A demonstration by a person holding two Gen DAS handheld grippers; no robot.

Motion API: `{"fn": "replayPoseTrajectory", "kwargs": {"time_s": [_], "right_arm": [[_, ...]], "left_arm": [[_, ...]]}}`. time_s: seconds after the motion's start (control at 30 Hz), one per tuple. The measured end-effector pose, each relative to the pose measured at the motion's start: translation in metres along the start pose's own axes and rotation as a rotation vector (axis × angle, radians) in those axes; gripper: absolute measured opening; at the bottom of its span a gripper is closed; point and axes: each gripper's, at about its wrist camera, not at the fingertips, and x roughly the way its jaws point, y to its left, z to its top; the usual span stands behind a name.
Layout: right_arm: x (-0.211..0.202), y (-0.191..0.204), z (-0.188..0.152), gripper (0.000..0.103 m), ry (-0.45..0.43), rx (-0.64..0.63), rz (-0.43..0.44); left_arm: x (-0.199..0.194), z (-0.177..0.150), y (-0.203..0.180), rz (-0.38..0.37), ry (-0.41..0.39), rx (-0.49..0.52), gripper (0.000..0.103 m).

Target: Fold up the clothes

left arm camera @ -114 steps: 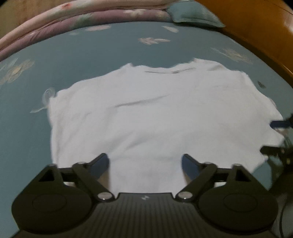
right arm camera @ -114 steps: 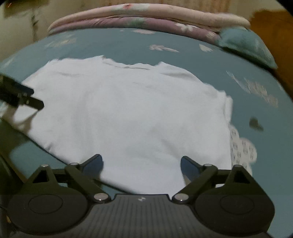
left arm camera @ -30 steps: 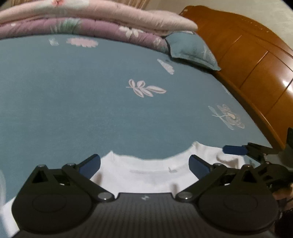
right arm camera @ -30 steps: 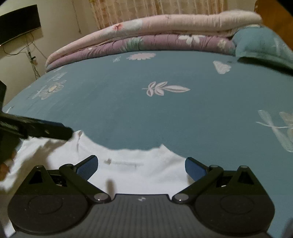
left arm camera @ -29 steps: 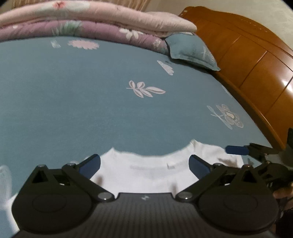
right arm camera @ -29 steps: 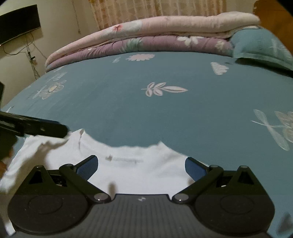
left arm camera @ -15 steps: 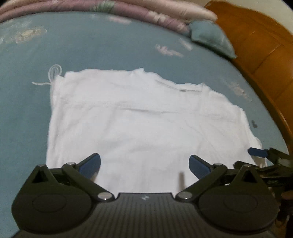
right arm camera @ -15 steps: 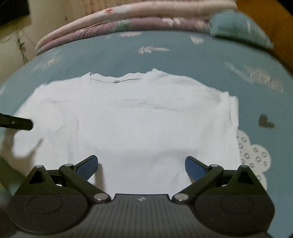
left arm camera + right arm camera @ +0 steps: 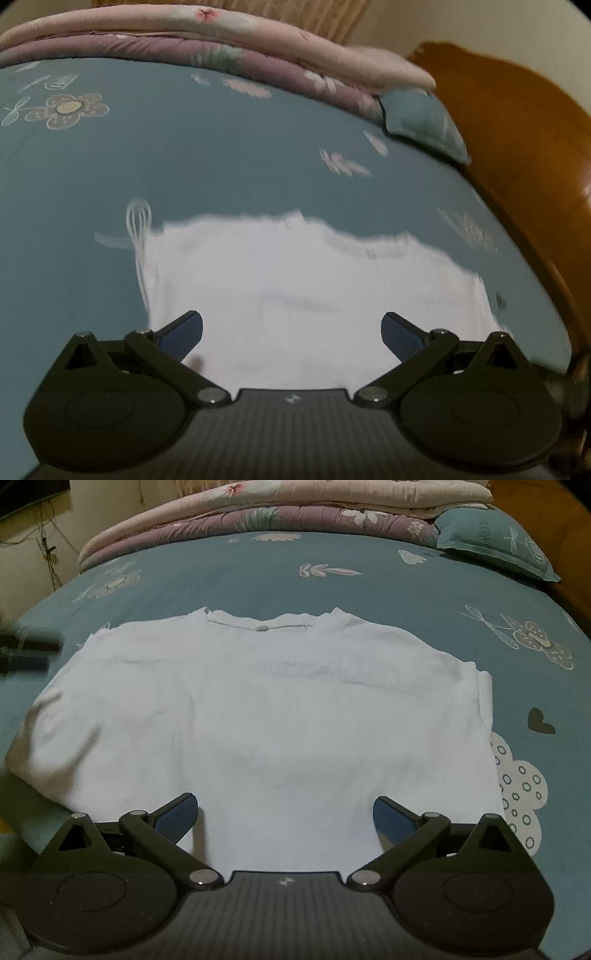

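Observation:
A white T-shirt [image 9: 258,709] lies flat on the blue bedsheet [image 9: 388,590], folded into a broad rectangle with its collar at the far edge. The right gripper [image 9: 285,814] hangs open over the shirt's near edge, nothing between its fingers. In the left wrist view the same white T-shirt [image 9: 295,288] looks blurred, and the left gripper [image 9: 291,330] is open above its near part, holding nothing. The left gripper's fingers [image 9: 27,653] show as dark bars at the left edge of the right wrist view, beside the shirt's left side.
Folded pink and purple quilts [image 9: 277,506] are stacked along the far side of the bed. A blue pillow [image 9: 491,542] lies at the far right. A wooden headboard [image 9: 524,155] rises on the right. The bedsheet [image 9: 184,155] stretches beyond the shirt.
Both grippers pulled back from the collar end toward the shirt's near edge. The left wrist view tilted up and swung, and is blurred now. Both stayed open.

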Motion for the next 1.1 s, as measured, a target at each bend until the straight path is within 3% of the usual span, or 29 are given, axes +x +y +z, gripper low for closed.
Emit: {"fn": "replayPoseTrajectory", "kwargs": {"time_s": [0.17, 0.27, 0.33, 0.4, 0.5, 0.63, 0.87, 1.03, 1.1], "right_arm": [[0.003, 0.011, 0.001, 0.103, 0.025, -0.042, -0.028], [0.004, 0.015, 0.001, 0.103, 0.037, -0.062, -0.039], [0.005, 0.017, 0.001, 0.103, 0.046, -0.068, -0.048], [0.006, 0.02, 0.001, 0.103, 0.053, -0.07, -0.057], [0.009, 0.024, 0.003, 0.103, 0.061, -0.073, -0.07], [0.011, 0.028, 0.004, 0.103, 0.064, -0.053, -0.087], [0.011, 0.032, 0.006, 0.103, 0.086, -0.024, -0.108], [0.013, 0.032, 0.006, 0.103, 0.087, -0.012, -0.111], [0.013, 0.032, 0.006, 0.103, 0.087, -0.01, -0.114]], "left_arm": [[0.041, 0.023, 0.033, 0.008, 0.009, -0.029, 0.102], [0.059, 0.029, 0.058, 0.12, 0.008, -0.048, 0.1], [0.054, 0.035, 0.075, 0.127, -0.022, -0.098, 0.1], [0.042, 0.04, 0.086, 0.085, -0.045, -0.153, 0.101], [0.029, 0.041, 0.085, 0.006, -0.074, -0.144, 0.102], [0.045, 0.04, 0.082, -0.133, 0.001, -0.125, 0.102], [0.043, 0.053, 0.082, 0.004, -0.012, -0.078, 0.101], [-0.002, 0.027, 0.061, -0.158, -0.01, -0.067, 0.102], [-0.011, 0.006, 0.052, -0.181, 0.023, -0.054, 0.102]]}}
